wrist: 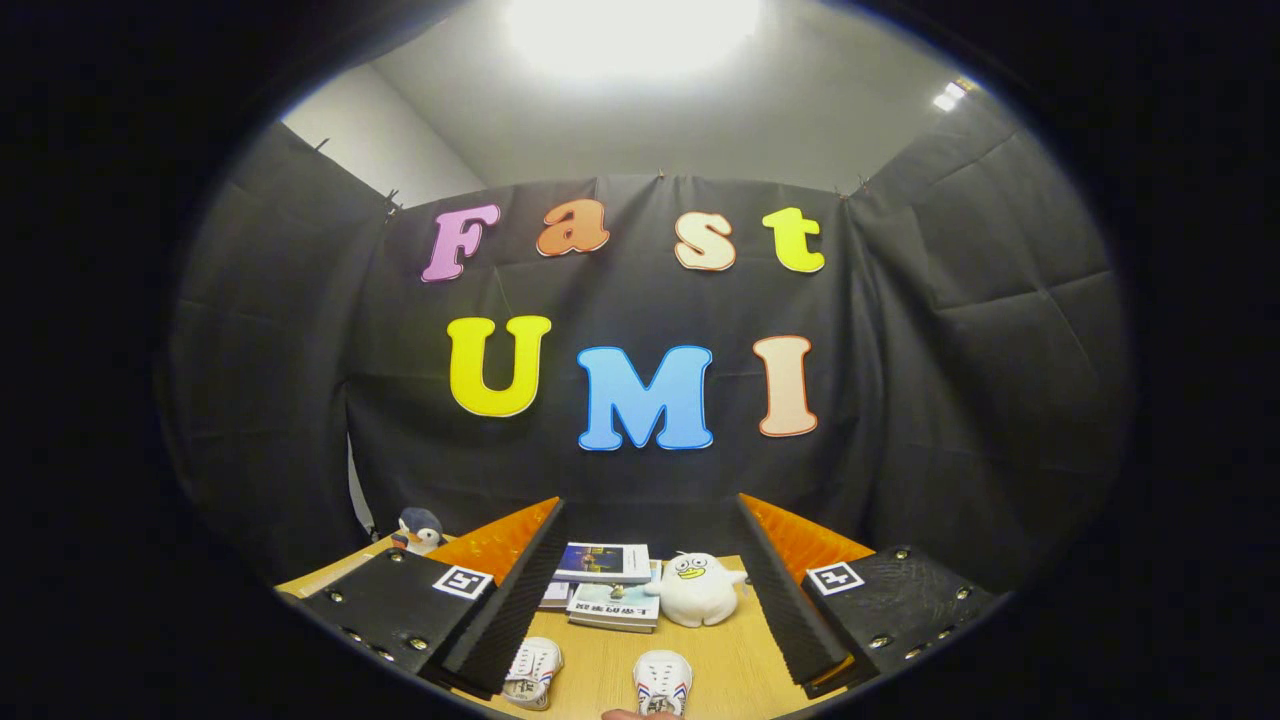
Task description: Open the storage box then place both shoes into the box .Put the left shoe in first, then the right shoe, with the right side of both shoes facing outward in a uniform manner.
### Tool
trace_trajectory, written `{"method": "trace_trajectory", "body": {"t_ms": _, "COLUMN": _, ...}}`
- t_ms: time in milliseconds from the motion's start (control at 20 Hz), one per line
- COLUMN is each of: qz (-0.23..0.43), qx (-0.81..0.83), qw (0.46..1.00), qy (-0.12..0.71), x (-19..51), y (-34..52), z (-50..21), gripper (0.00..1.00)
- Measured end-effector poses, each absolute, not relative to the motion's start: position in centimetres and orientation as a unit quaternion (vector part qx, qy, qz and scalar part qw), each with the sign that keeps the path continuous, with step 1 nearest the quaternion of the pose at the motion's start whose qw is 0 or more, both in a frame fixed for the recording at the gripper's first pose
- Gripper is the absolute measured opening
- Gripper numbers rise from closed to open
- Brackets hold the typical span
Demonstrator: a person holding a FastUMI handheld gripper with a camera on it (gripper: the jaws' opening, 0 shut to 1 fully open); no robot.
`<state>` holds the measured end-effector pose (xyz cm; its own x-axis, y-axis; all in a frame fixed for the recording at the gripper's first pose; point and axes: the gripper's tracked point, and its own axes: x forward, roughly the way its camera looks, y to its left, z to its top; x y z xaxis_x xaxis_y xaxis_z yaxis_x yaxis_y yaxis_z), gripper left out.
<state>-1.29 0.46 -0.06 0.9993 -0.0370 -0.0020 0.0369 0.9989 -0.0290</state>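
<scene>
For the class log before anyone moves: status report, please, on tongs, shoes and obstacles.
Tongs open, holding nothing. Two shoes, one and the other, on table near the fingers, not boxed. Stacked books and white plush toy beyond.

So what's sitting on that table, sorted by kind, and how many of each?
Shoes: 2, a left-hand shoe and a right-hand shoe, between the open gripper's fingers.
Soft toys: 2, a white duck and a penguin.
Books: a stack, at least 3.
Total: at least 7.
</scene>
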Motion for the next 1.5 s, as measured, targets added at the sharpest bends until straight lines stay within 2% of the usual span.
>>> {"method": "trace_trajectory", "body": {"t_ms": 350, "qz": -0.017, "qx": -0.02, "qw": 1.0, "qy": 0.007, "x": -1.3, "y": 1.0, "z": -1.8, "gripper": 0.99}}
{"method": "trace_trajectory", "body": {"t_ms": 850, "qz": 0.061, "qx": -0.008, "qw": 0.997, "qy": 0.039, "x": 2.2, "y": 5.4, "z": -5.5, "gripper": 0.99}}
{"method": "trace_trajectory", "body": {"t_ms": 1200, "qz": 0.133, "qx": 0.071, "qw": 0.979, "qy": 0.137, "x": 3.6, "y": 9.6, "z": -11.8, "gripper": 0.99}}
{"method": "trace_trajectory", "body": {"t_ms": 1500, "qz": 0.219, "qx": 0.155, "qw": 0.929, "qy": 0.255, "x": 4.3, "y": 14.7, "z": -17.8, "gripper": 0.99}}
